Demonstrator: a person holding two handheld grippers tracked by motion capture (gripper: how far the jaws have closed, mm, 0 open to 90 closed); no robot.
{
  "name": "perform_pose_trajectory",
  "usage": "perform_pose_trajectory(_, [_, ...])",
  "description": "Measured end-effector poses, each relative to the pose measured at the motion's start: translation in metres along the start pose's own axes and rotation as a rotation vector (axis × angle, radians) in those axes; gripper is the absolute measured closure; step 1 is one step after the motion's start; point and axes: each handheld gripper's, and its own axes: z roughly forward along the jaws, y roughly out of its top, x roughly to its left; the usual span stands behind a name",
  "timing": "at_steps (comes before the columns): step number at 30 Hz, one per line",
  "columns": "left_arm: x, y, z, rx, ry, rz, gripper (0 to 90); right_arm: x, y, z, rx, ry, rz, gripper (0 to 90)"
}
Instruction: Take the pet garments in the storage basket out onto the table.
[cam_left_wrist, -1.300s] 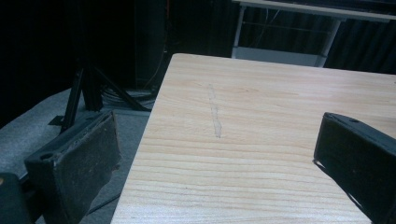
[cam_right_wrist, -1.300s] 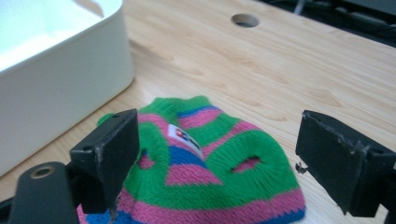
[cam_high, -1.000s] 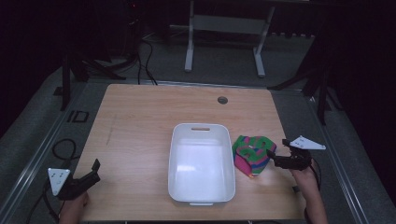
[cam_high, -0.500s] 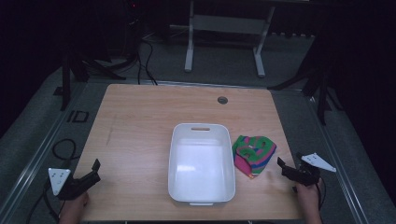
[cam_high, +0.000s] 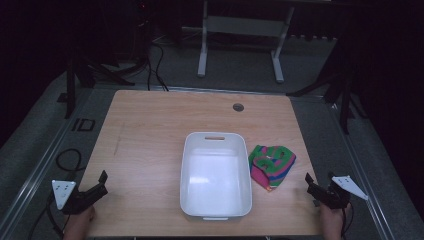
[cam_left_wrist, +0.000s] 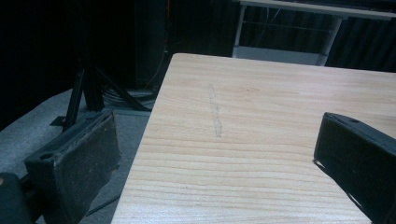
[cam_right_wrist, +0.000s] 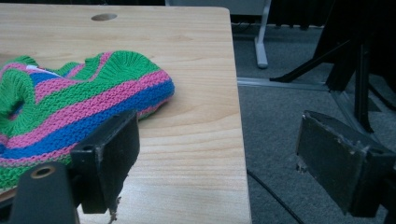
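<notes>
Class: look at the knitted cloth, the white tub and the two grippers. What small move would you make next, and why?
Probably ease the right gripper forward-left to the striped cloth. Its jaws stand open and empty, the cloth lies nearby beside the empty white tub, and the left gripper is far off.

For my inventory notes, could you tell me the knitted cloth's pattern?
Green, pink and blue stripes on the knitted cloth, clearest in the right gripper view.

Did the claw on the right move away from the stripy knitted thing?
Yes. The right claw pulled back toward the person and the table's right corner, away from the knitted cloth.
</notes>
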Motion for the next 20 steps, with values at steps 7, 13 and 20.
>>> perform_pose_trajectory(7, [0.0001,-0.0001,-0.0002,-0.001,-0.004,0.002,0.9,-0.0035,-0.0014,-0.003,-0.034,-0.032,0.04,13.4])
perform_pose_trajectory(13, [0.0001,-0.0001,-0.0003,-0.002,-0.005,0.003,0.9,-0.0072,-0.0011,-0.0023,-0.027,-0.053,0.075,13.5])
perform_pose_trajectory(20, [0.0001,-0.0002,-0.0005,-0.003,-0.005,0.002,0.9,-0.0049,-0.0003,-0.0006,-0.003,-0.054,0.053,13.8])
